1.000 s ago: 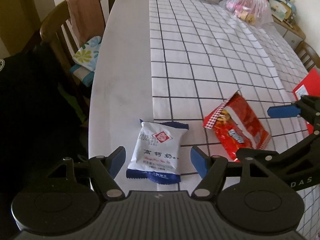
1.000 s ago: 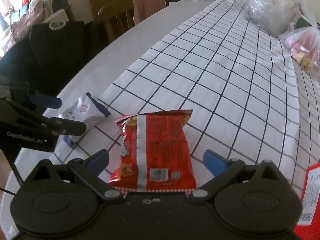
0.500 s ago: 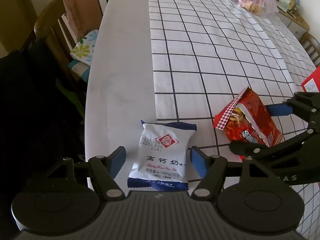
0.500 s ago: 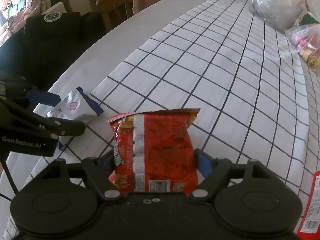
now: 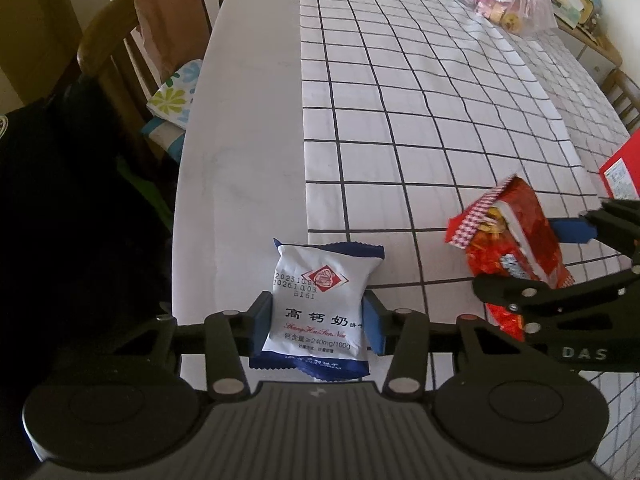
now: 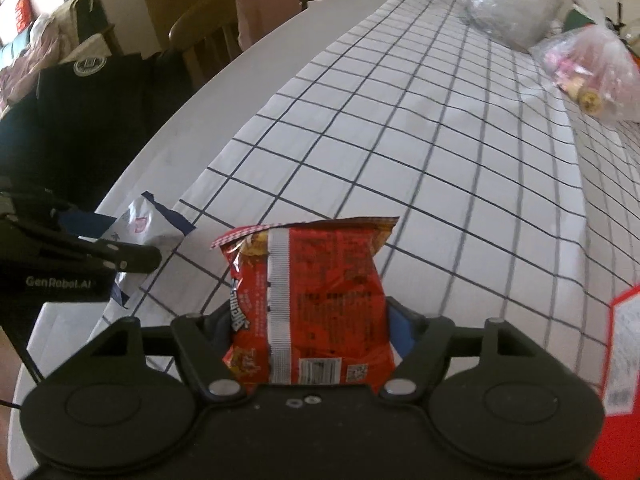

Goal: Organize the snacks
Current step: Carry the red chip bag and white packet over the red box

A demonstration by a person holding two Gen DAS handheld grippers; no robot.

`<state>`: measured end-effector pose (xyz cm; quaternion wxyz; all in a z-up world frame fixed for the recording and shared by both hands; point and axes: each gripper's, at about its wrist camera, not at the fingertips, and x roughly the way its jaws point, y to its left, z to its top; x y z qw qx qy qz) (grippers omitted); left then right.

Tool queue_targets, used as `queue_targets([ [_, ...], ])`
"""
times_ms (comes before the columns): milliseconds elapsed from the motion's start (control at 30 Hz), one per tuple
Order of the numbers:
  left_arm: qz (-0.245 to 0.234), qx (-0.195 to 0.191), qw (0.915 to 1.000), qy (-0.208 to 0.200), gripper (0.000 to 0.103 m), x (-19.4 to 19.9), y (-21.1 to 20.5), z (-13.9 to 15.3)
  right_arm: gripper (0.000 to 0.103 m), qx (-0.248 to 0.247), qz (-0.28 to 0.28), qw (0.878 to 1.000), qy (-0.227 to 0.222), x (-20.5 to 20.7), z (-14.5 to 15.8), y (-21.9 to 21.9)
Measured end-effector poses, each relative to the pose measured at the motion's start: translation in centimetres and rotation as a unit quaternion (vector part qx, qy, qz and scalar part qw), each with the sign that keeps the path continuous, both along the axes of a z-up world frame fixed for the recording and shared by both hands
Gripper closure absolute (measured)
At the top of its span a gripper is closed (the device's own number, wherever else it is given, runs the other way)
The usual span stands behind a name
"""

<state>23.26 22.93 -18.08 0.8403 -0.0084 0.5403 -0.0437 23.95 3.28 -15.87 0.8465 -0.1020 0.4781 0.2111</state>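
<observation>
White packet (image 5: 316, 312): blue-edged, red diamond logo, clamped in left gripper (image 5: 318, 328) at the table edge (image 5: 240, 160).
Red packet (image 6: 308, 308): pinched by right gripper (image 6: 310, 332) (barcode seen only here).

White-and-blue packet (image 5: 316, 312), red packet (image 6: 310, 308), black-gridded white cloth (image 5: 420, 92), seemingly pink towel (image 5: 166, 20).

The white snack packet (image 5: 318, 312) with dark blue sealed ends, a red diamond logo and black Chinese lettering sits at 6 o'clock in the left wrist view, printed face up. The red snack bag (image 6: 310, 308), at 3 o'clock from it, shows its back seam and barcode, with a red-and-white checked top edge.
</observation>
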Motion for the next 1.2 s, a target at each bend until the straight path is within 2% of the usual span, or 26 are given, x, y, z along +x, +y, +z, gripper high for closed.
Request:
queue_targets([
  [233, 0.018, -0.010, 0.9997, -0.015, 0.057, -1.8, -1.5, 3.6, 0.031, 0.029, -0.021, 0.999, -0.013, -2.8, 4.1, -3.6],
  [400, 0.030, -0.017, 0.9988, -0.035, 0.057, -3.7, -4.3, 6.9, 0.031, 0.050, -0.031, 0.998, -0.031, -4.9, 7.2, -7.7],
  [567, 0.032, -0.026, 0.9978, -0.052, 0.057, -5.9, -8.6, 9.4, 0.031, 0.061, -0.028, 0.997, -0.043, -6.7, 9.0, -12.2],
  [833, 0.048, -0.033, 0.9954, -0.075, 0.057, -8.9, -17.0, 12.3, 0.031, 0.051, -0.031, 0.997, -0.056, -8.5, 11.0, -19.5],
  [1000, 0.030, -0.035, 0.9955, -0.082, 0.057, -9.5, -21.8, 13.5, 0.031, 0.052, -0.055, 0.996, -0.056, -9.0, 11.7, -23.6],
  [1200, -0.010, -0.037, 0.9952, -0.090, 0.057, -8.4, -26.2, 14.4, 0.031, 0.060, -0.094, 0.992, -0.057, -9.0, 12.0, -27.0],
])
